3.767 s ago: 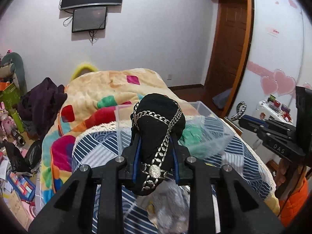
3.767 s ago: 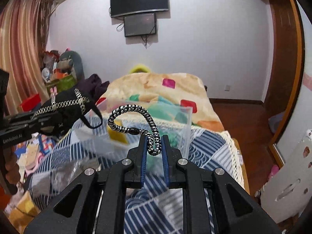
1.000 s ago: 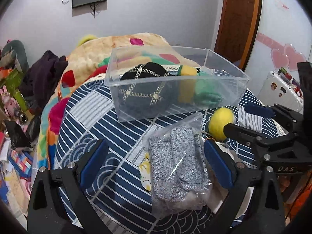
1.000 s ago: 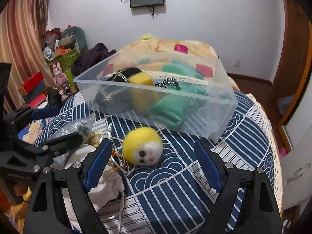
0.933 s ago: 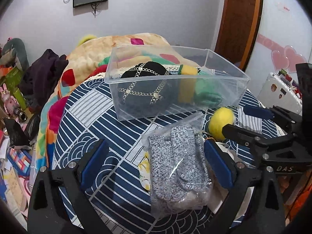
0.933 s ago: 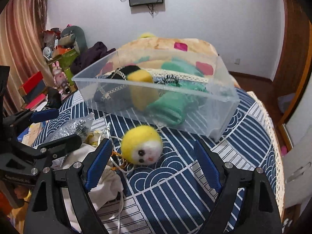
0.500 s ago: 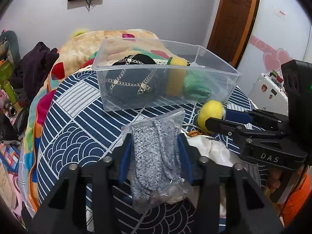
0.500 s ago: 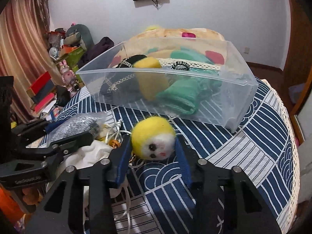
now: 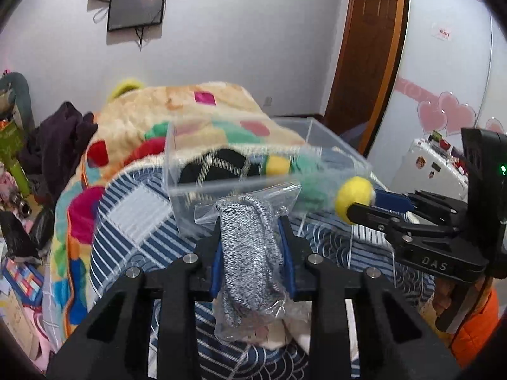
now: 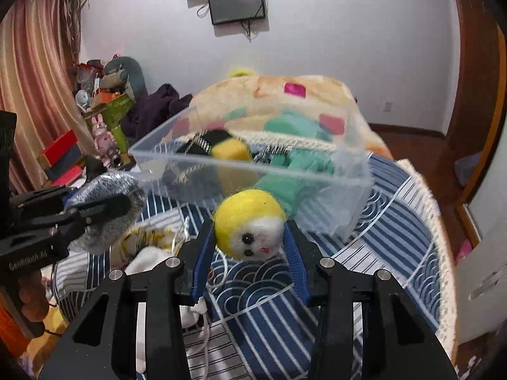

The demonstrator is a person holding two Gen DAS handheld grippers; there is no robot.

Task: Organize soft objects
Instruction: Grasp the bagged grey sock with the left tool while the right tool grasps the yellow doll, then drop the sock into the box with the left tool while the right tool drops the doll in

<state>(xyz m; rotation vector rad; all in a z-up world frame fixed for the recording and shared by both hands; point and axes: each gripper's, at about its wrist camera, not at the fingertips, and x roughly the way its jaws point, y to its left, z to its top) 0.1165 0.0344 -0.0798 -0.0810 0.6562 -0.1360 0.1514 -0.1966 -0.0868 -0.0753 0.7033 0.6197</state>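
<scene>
A dark screen [image 10: 237,3] hangs on the pale wall [image 10: 348,38]. Below it lies a bed under a patchwork blanket [image 9: 202,110]. Left of the bed stand pink curtains [image 10: 28,72] and piled clutter [image 10: 104,95]; right of it, a brown wooden door [image 9: 370,47] and wood floor [image 10: 412,139].

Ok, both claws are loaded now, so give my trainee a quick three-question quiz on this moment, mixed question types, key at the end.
1. True or false: the left claw grips a clear bag of grey knit fabric.
2. What does the right claw hold?
A. a green cloth
B. a yellow and white felt ball with a face
C. a black chain pouch
3. Fill in: the black chain pouch lies inside the clear plastic ____.

Key: 1 true. 2 B. 3 bin.
</scene>
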